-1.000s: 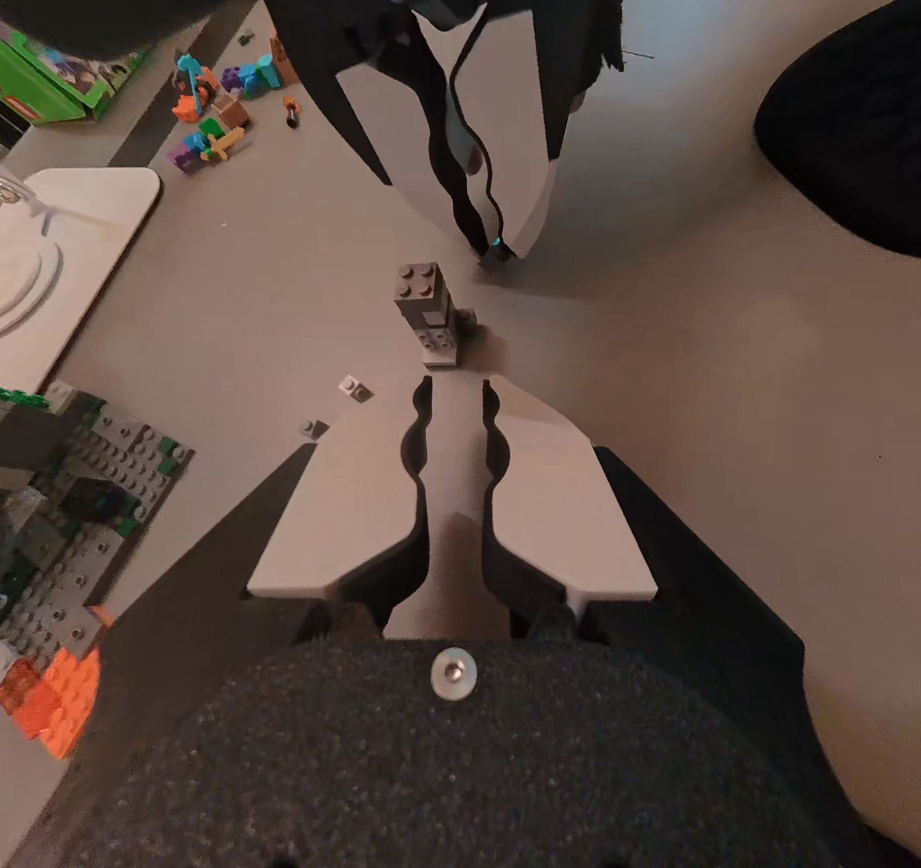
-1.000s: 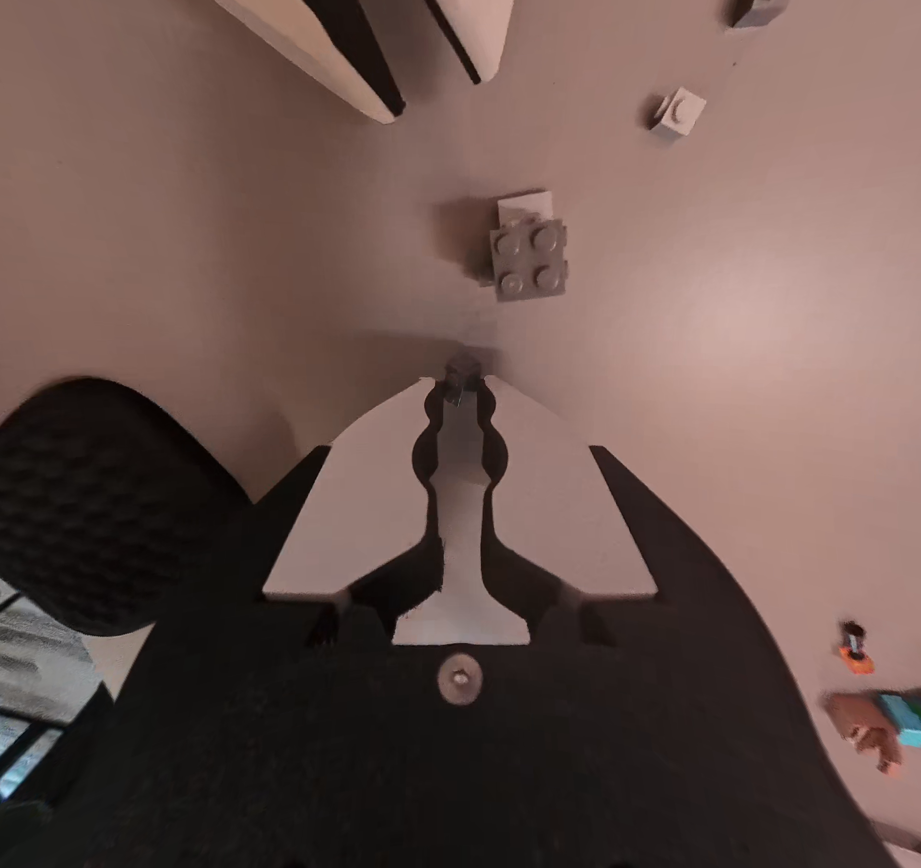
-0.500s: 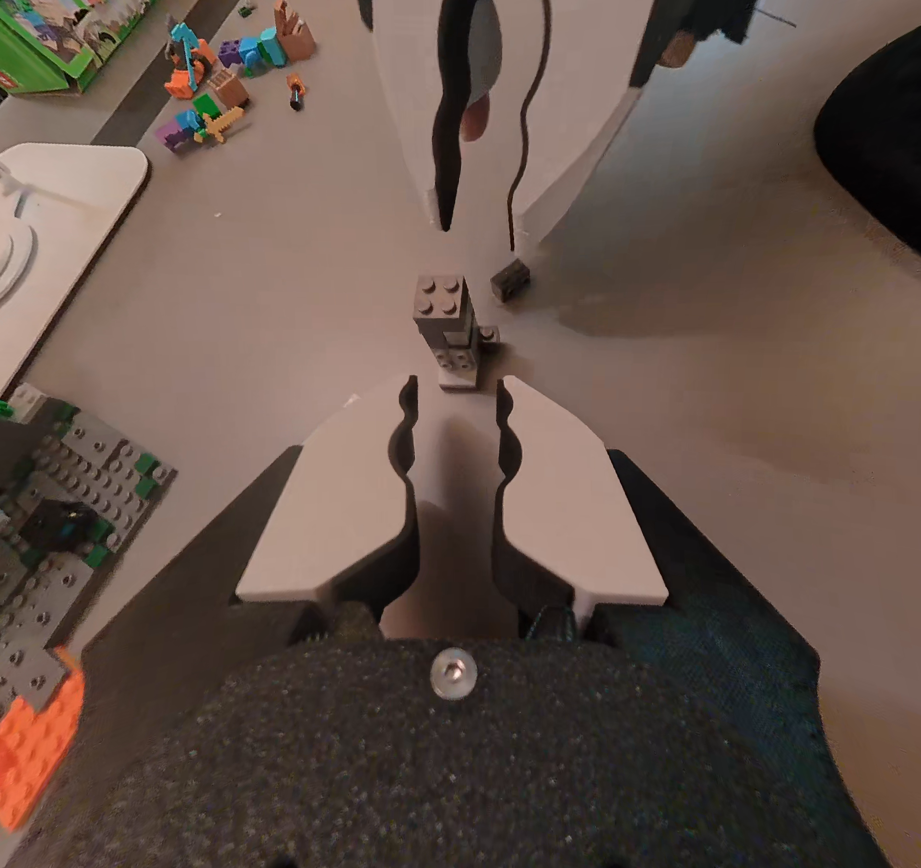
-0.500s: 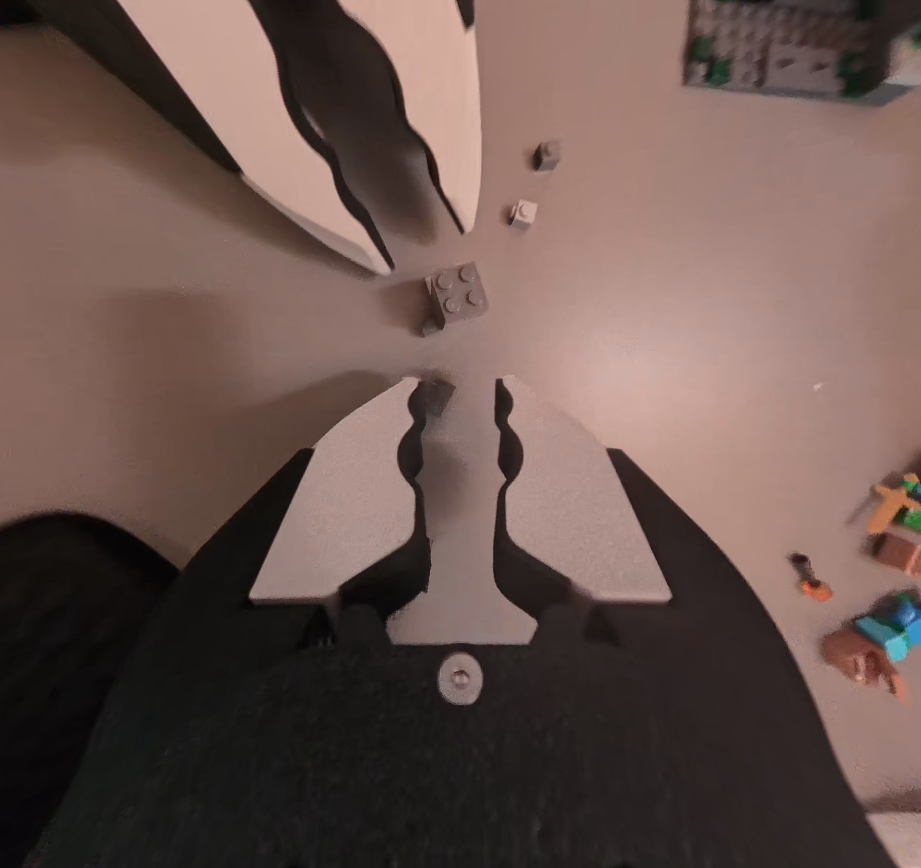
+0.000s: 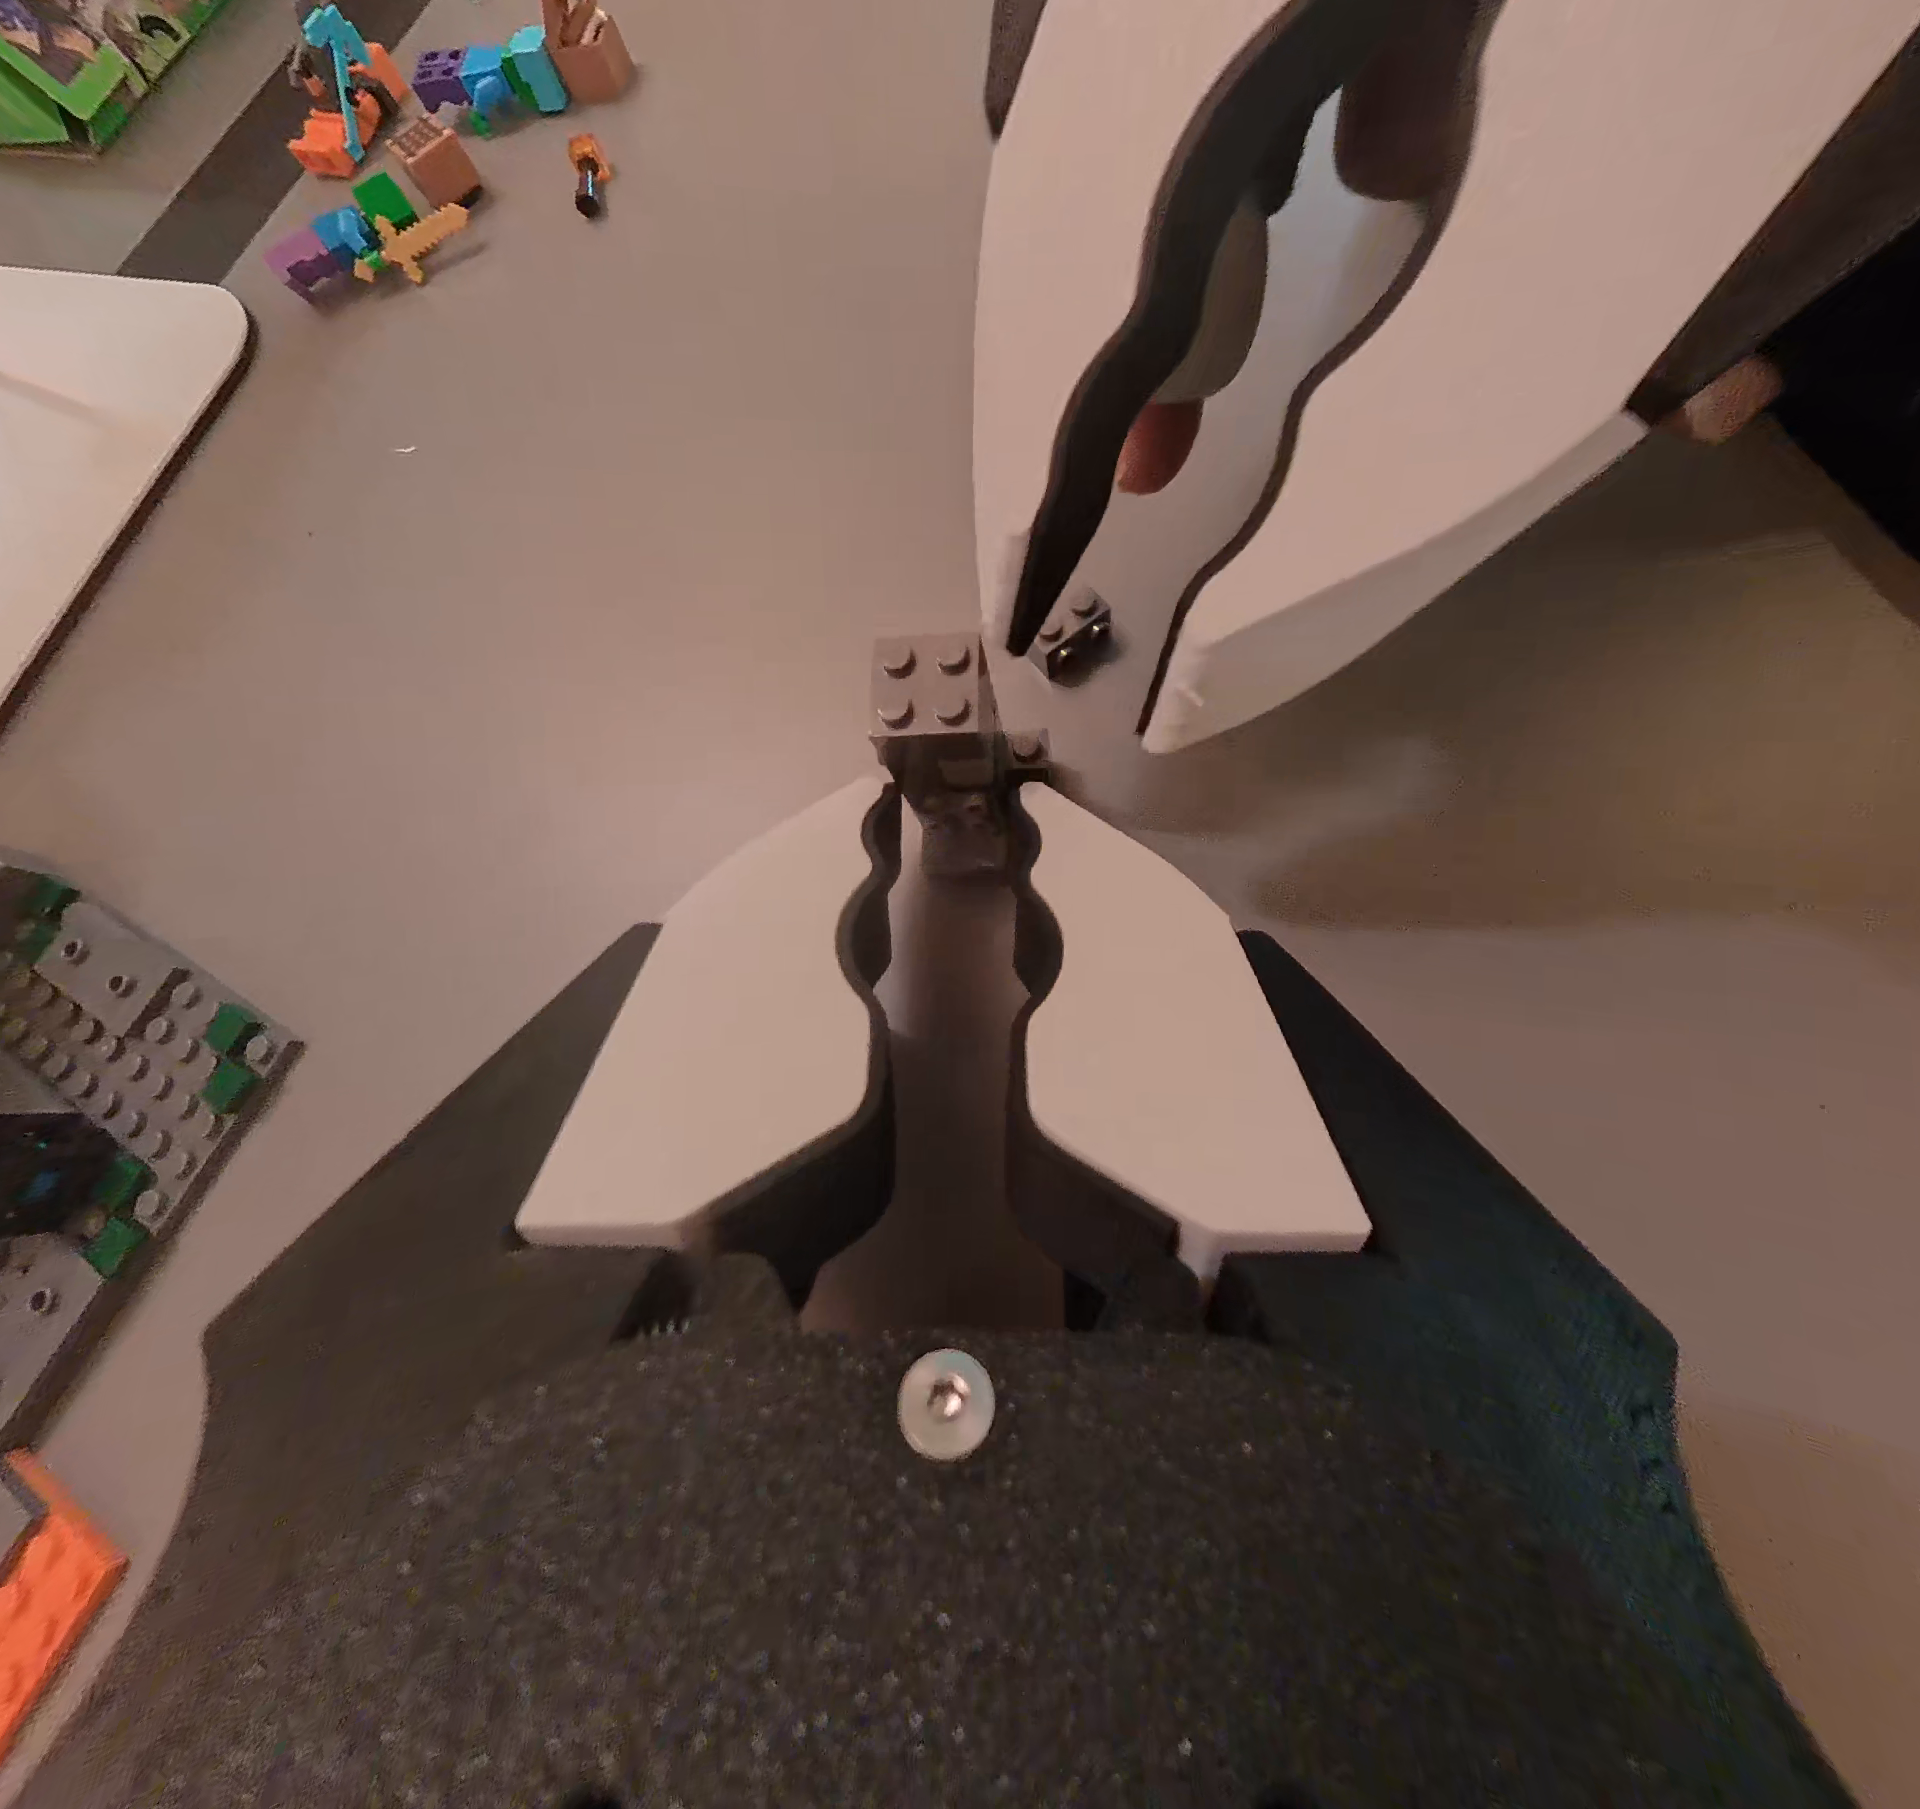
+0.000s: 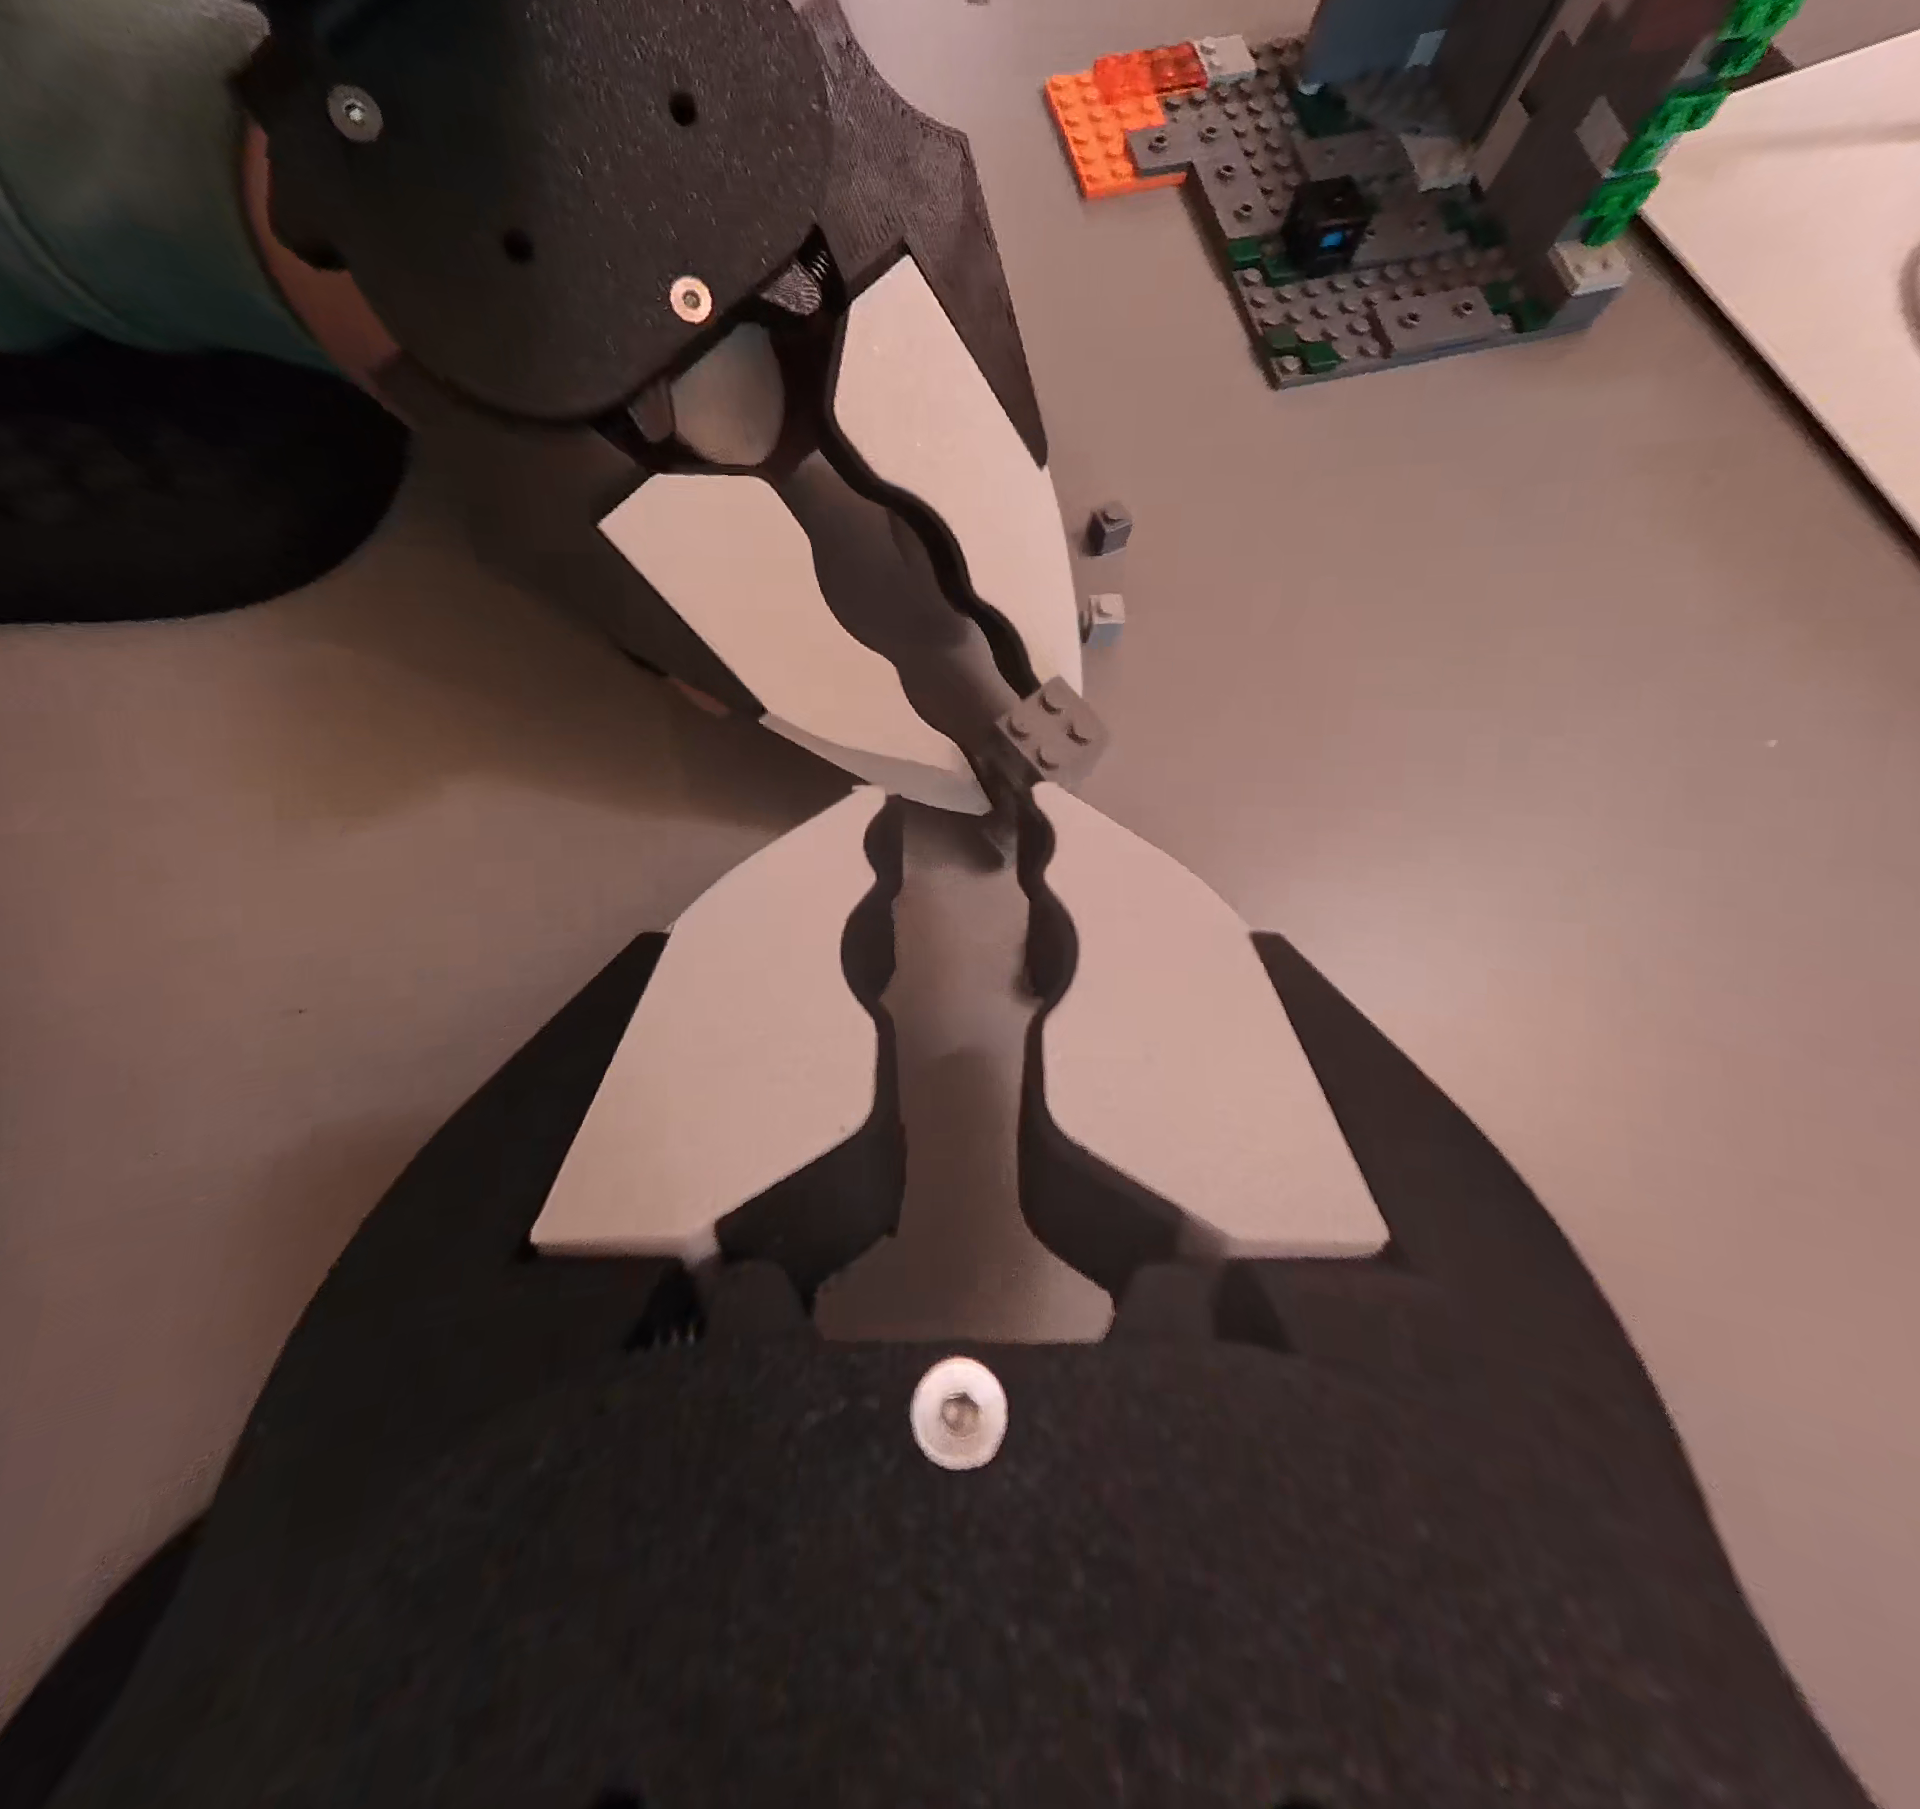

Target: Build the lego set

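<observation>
A grey lego assembly (image 5: 928,694) with a four-stud top stands on the table, and my left gripper (image 5: 961,798) is shut on its lower part. The right wrist view shows the same assembly (image 6: 1049,729) tilted at the tips of the left gripper (image 6: 1023,757). A small dark two-stud brick (image 5: 1075,642) lies on the table just behind the assembly. My right gripper (image 5: 1086,689) is open, with one finger on each side of that brick. In its own view the right gripper (image 6: 956,803) is open, and the dark brick is not clearly visible.
The main build, a grey baseplate (image 6: 1382,325) with a tall tower and orange plates (image 6: 1112,128), stands at the far right; its edge (image 5: 135,1032) shows at the left. Two small grey single-stud pieces (image 6: 1104,570) lie nearby. Coloured figures (image 5: 416,149), a green box (image 5: 62,24) and a white board (image 5: 94,388) lie beyond. Spacing between my two grippers at the tips: around 4 cm. The grey baseplate (image 6: 1382,325) sits 15 cm or so from the ends of my left fingers. Seen from the left wrist view (image 5: 147,1008) as well.
My right gripper opened and let the dark brick go onto the table, then came closer around it. My left gripper moved forward and closed on the grey assembly.
</observation>
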A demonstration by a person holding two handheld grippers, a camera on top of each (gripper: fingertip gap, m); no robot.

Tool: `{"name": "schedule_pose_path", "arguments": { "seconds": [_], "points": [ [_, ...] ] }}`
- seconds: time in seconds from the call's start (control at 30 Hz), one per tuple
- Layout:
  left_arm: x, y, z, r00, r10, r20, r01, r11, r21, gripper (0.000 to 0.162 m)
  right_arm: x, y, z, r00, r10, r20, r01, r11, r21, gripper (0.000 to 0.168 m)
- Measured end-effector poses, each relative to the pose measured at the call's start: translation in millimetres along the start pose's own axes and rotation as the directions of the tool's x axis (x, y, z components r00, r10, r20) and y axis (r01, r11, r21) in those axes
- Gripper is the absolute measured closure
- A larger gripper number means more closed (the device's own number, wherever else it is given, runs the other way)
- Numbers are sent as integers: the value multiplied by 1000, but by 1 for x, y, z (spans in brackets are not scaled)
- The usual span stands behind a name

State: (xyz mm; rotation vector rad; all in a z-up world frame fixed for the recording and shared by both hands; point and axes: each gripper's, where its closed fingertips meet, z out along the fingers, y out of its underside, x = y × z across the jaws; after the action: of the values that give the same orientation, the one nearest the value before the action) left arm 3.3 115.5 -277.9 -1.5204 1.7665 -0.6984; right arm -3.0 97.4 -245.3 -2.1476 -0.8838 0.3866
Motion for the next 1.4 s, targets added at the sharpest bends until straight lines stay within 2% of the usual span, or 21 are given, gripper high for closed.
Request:
{"name": "schedule_pose_path", "arguments": {
  "seconds": [0.2, 0.5, 1.4],
  "points": [
    [8, 2, -3, 1000, 15, 7, -15, 1000, -9, 144, -2, 9, 7, 1000, 0, 14, 0, 1000, -9, 148],
    [18, 3, -7, 1000, 19, 3, -19, 1000, -7, 143, 11, 9, 5, 999, 2, -49, -1, 1000, 18, 149],
    [-3, 15, -22, 999, -31, 41, 31, 1000, 4, 144, 24, 10, 0, 996, 32, -86, -26, 998, 64, 150]
  ]
}}
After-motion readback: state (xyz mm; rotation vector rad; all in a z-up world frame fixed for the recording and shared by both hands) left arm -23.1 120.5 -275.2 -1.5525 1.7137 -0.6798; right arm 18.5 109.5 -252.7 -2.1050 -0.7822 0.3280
